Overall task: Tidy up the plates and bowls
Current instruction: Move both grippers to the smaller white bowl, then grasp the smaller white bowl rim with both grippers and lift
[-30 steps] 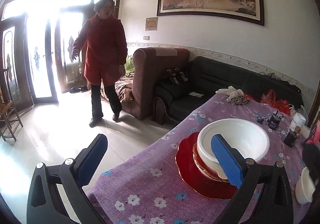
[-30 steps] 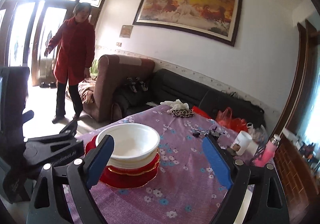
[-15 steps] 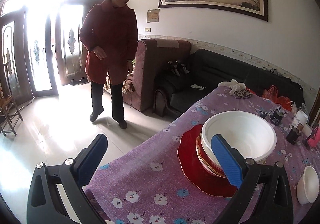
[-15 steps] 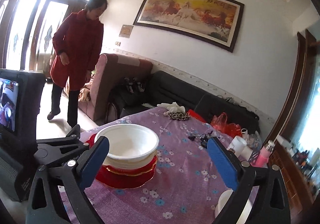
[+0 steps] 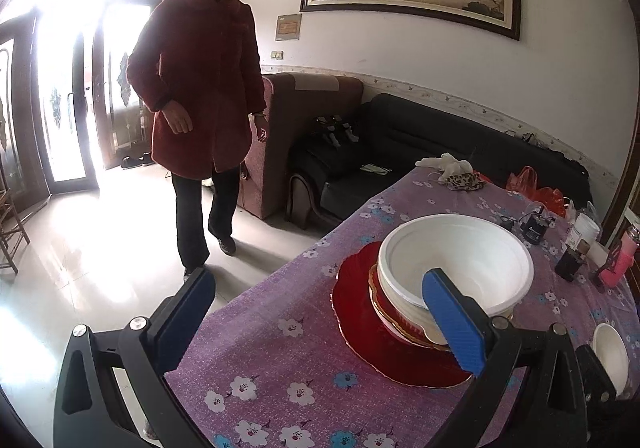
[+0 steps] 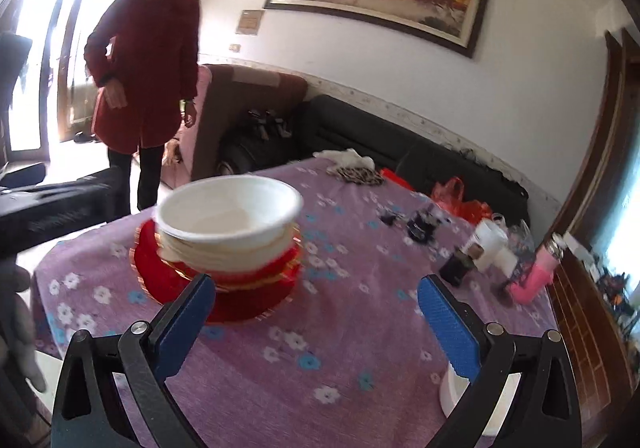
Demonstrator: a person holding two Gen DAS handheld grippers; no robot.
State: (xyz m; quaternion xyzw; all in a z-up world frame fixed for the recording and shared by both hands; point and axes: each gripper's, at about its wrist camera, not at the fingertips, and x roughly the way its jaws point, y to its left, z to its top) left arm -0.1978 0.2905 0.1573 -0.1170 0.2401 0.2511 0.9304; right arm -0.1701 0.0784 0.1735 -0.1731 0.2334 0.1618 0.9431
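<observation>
A big white bowl (image 5: pixel 456 256) tops a stack of white bowls and gold-rimmed red plates on a wide red plate (image 5: pixel 384 352), on the purple flowered tablecloth (image 5: pixel 280 360). My left gripper (image 5: pixel 316 288) stands open and holds nothing, its right finger in front of the stack's near side. The right wrist view shows the same stack (image 6: pixel 228 207) ahead and to the left. My right gripper (image 6: pixel 316 288) is open with its jaws still opening, only tablecloth between them. A small white bowl (image 6: pixel 454 394) sits by its right finger, also visible as a small white bowl (image 5: pixel 610 352) at the table's right.
A person in a red coat (image 5: pixel 200 87) stands on the floor left of the table. A pink bottle (image 6: pixel 536 276), a white cup (image 6: pixel 490 244), dark jars (image 6: pixel 456 268) and black gadgets (image 6: pixel 420 224) crowd the table's far right. Cloths (image 5: pixel 460 173) lie at the far end; sofas (image 5: pixel 400 143) stand behind.
The person in red has walked closer to the table. My right gripper has dropped toward the tablecloth and its jaws have widened. The left gripper has hardly moved.
</observation>
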